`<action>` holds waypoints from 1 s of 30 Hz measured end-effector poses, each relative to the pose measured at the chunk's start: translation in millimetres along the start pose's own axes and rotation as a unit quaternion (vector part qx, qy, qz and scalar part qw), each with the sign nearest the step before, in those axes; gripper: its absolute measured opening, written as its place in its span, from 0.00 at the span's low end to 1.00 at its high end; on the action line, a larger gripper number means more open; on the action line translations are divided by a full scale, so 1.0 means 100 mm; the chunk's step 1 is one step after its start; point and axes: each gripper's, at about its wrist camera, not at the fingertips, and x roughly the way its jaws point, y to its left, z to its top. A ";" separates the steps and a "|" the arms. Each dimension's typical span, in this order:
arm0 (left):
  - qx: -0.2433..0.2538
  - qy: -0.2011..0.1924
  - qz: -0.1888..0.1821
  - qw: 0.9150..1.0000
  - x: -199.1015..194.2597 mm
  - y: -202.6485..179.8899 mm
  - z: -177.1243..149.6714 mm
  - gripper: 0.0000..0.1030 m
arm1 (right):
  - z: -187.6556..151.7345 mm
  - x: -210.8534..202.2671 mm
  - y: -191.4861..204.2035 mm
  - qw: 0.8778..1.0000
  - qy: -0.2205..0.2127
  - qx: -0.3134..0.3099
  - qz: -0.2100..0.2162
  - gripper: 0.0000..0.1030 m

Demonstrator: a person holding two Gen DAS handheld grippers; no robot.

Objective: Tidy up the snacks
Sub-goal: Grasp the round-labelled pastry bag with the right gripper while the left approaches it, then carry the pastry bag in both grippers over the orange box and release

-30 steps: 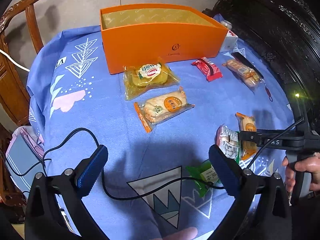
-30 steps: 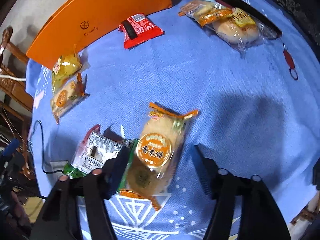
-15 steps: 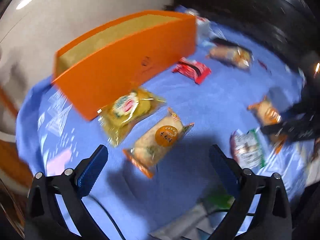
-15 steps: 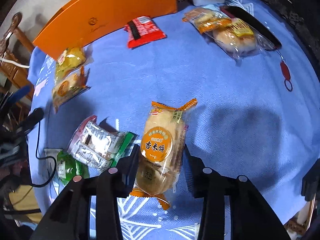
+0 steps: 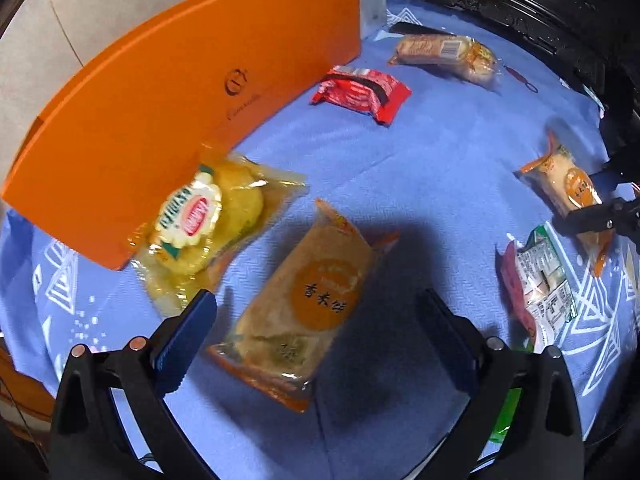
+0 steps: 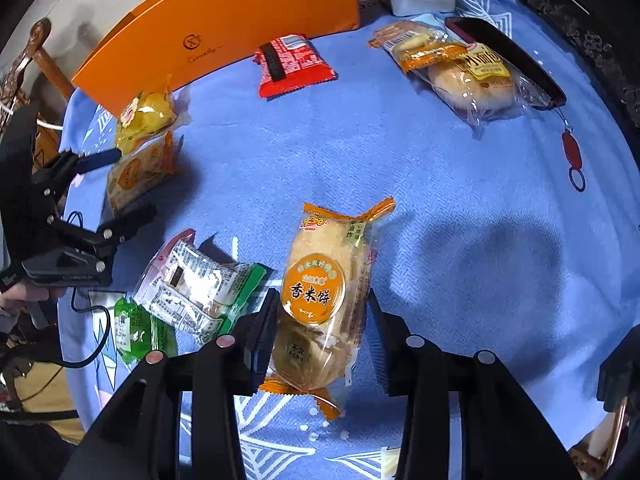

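- Fingers of the right gripper (image 6: 322, 330), just closed in, clamp a rice cracker packet (image 6: 320, 304)
- Left gripper (image 5: 316, 332) fingers stand apart over a second cracker packet (image 5: 304, 308) on the counter (image 5: 440, 168)

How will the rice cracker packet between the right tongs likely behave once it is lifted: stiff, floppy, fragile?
The rice cracker packet is probably light: thin clear film around puffy crackers. Its crimped ends look floppy and may droop, while the stacked crackers should keep the middle fairly stiff. Likely fragile too; the right tongs sit at its sides and a hard squeeze could crack it.
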 end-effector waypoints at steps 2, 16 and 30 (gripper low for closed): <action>-0.001 -0.005 -0.008 1.000 0.03 -0.01 -0.02 0.88 | 0.03 0.03 -0.03 1.000 0.000 0.009 -0.001 0.42; -0.030 -0.044 -0.031 0.998 -0.06 0.08 -0.11 0.37 | 0.05 0.06 -0.04 0.999 -0.003 0.038 -0.012 0.40; -0.088 -0.106 -0.026 0.990 -0.63 0.12 -0.12 0.34 | 0.18 -0.32 0.04 0.998 -0.064 0.020 -0.009 0.40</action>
